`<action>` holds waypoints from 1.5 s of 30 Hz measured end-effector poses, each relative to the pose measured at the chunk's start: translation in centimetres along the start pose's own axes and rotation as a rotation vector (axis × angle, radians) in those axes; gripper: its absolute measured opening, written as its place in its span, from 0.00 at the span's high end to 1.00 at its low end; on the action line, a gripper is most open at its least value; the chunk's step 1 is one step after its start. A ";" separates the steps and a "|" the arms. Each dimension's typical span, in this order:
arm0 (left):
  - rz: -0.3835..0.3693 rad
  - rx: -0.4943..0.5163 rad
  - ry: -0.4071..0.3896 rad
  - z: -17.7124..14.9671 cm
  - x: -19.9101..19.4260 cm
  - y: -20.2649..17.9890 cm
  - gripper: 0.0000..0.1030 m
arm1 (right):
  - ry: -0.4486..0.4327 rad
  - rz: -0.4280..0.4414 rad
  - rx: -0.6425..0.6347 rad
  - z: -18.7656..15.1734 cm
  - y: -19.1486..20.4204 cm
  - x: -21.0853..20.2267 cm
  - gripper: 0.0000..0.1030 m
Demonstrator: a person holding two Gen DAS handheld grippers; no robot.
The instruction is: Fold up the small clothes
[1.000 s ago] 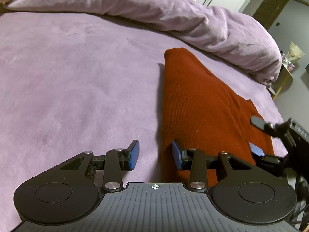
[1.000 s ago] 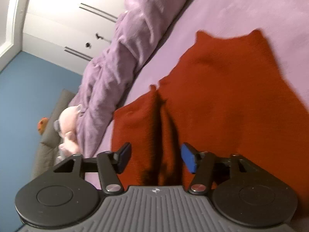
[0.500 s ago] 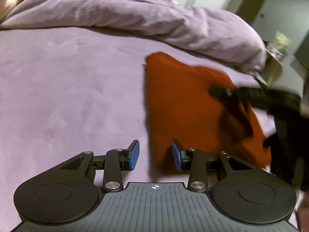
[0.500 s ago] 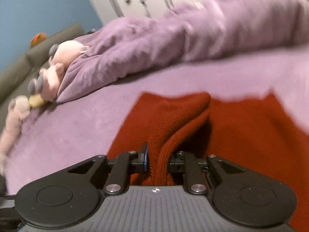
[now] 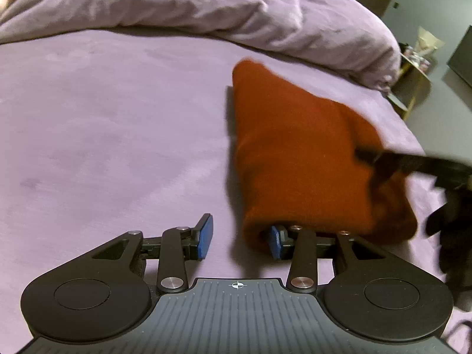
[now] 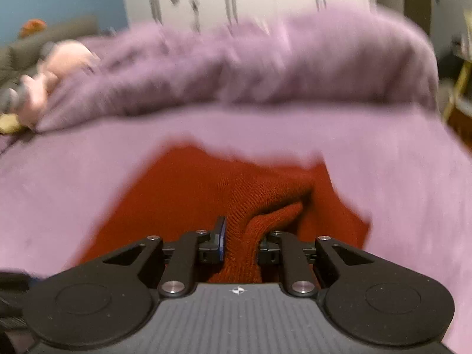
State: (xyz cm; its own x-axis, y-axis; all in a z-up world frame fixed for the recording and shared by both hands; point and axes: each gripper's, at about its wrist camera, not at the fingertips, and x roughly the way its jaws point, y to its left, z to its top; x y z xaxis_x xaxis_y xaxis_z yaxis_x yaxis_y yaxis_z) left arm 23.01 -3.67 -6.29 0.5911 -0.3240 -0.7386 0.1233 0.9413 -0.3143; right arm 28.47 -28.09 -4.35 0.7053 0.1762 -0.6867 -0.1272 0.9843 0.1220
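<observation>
Right gripper (image 6: 239, 243) — pinching red garment (image 6: 259, 194)

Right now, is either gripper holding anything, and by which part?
The right gripper is shut on a bunched fold of the red knit garment, at its near edge. The left gripper is open, holding nothing; the garment's near corner drapes over its right finger.

- no readable text, labels, brands or numbers in either view
- only mark: small crosshair symbol on grey ribbed housing (image 5: 237, 285) at bottom centre of the left wrist view, not lettering
- same crosshair in right wrist view
</observation>
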 end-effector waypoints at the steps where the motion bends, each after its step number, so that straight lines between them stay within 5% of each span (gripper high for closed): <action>1: -0.001 0.007 0.006 -0.1 0.1 -0.2 0.59 | 0.037 0.019 0.067 -0.8 -1.4 0.8 0.79; 3: 0.016 0.028 0.000 -0.4 0.1 -0.5 0.59 | 0.024 0.104 0.214 -1.9 -3.5 0.8 0.76; 5: 0.021 0.039 -0.001 -0.3 0.3 -0.5 0.60 | 0.034 0.167 0.327 -2.4 -4.5 0.3 0.59; 8: 0.026 0.032 0.005 0.0 0.8 -0.7 0.60 | 0.023 0.195 0.318 -3.0 -4.0 -0.3 0.55; 9: 0.032 0.031 0.006 0.0 0.9 -0.9 0.60 | 0.014 0.179 0.277 -3.0 -3.3 -0.3 0.56; 11: 0.045 0.036 0.005 -0.1 0.9 -1.3 0.58 | 0.011 0.105 0.145 -2.6 -1.6 -0.1 0.83; 16: 0.071 0.079 -0.008 -0.2 0.3 -2.2 0.47 | -0.165 -0.114 -0.185 -0.5 2.3 -3.3 0.87; 20: 0.044 0.073 0.016 -0.3 0.6 -2.4 0.43 | -0.219 -0.232 -0.216 0.0 1.6 -4.7 0.87; 27: 0.043 0.063 0.022 -0.6 0.9 -2.5 0.43 | -0.120 -0.273 -0.171 -2.6 -1.7 -3.1 0.87; 31: 0.042 0.040 0.040 -0.2 0.6 -2.3 0.43 | -0.071 -0.177 -0.033 -2.7 -3.1 -1.5 0.83; 39: 0.046 -0.048 -0.011 1.1 -2.4 -0.3 0.46 | -0.136 0.048 0.434 -6.9 -9.4 -7.1 0.54; 42: -0.006 -0.092 -0.006 2.2 -2.2 -0.3 0.46 | -0.133 0.128 0.511 -8.4 -9.8 -7.6 0.53; 45: 0.022 -0.033 -0.014 2.6 -2.1 -1.7 0.46 | -0.150 0.050 0.418 -8.1 -8.5 -7.7 0.64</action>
State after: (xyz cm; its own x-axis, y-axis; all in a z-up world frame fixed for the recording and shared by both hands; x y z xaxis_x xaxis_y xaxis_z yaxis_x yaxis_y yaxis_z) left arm 23.63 -4.35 -2.71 0.6046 -0.3015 -0.7372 0.0838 0.9445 -0.3176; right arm 18.47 -37.79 -5.84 0.8025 0.1919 -0.5650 0.1073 0.8850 0.4530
